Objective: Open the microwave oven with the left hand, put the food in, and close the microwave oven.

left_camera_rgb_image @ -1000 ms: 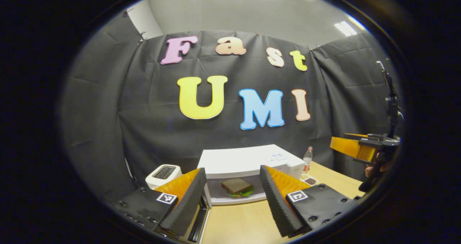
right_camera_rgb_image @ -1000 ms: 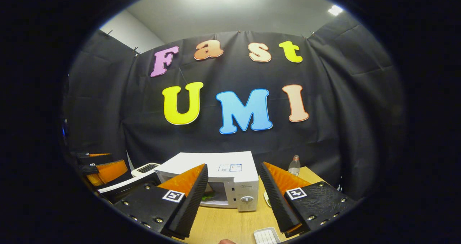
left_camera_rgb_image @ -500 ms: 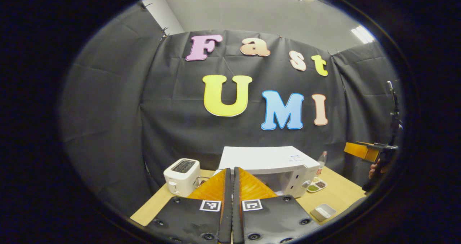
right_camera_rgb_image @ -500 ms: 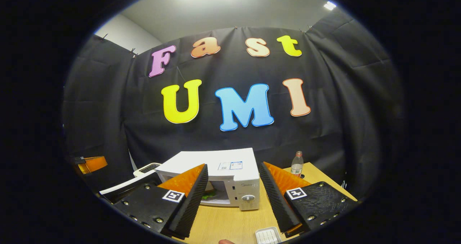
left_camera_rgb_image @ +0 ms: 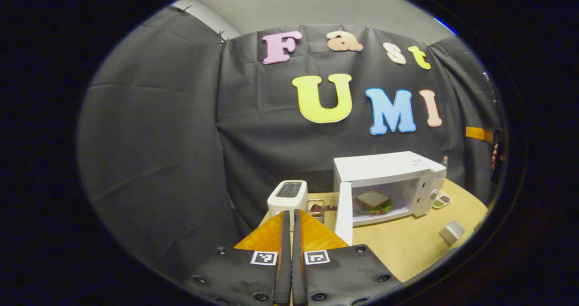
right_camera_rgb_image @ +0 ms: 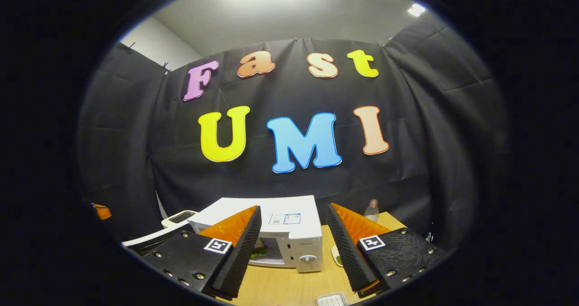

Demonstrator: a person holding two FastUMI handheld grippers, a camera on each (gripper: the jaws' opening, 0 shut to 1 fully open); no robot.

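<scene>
The white microwave oven (left_camera_rgb_image: pixel 389 168) stands on the wooden table with its door (left_camera_rgb_image: pixel 343 214) swung open to the left. A sandwich (left_camera_rgb_image: pixel 373 201) with green lettuce lies inside the cavity. My left gripper (left_camera_rgb_image: pixel 289 233) is shut with nothing between its fingers, back from the door and to its left. In the right gripper view the microwave oven (right_camera_rgb_image: pixel 289 224) sits ahead, its open door (right_camera_rgb_image: pixel 144 239) reaching left. My right gripper (right_camera_rgb_image: pixel 294 247) is open and empty, held back from the oven's front.
A white toaster (left_camera_rgb_image: pixel 287 195) stands left of the microwave, with a small rack beside it. A divided snack dish (left_camera_rgb_image: pixel 440 201) and a small grey box (left_camera_rgb_image: pixel 452 232) lie on the table (left_camera_rgb_image: pixel 407 247) at the right. A plastic bottle (right_camera_rgb_image: pixel 372 211) stands behind the oven.
My left gripper went from open in front of the cavity to shut, then pulled back and swung left, so the open door now shows side-on. The right gripper barely moved.
</scene>
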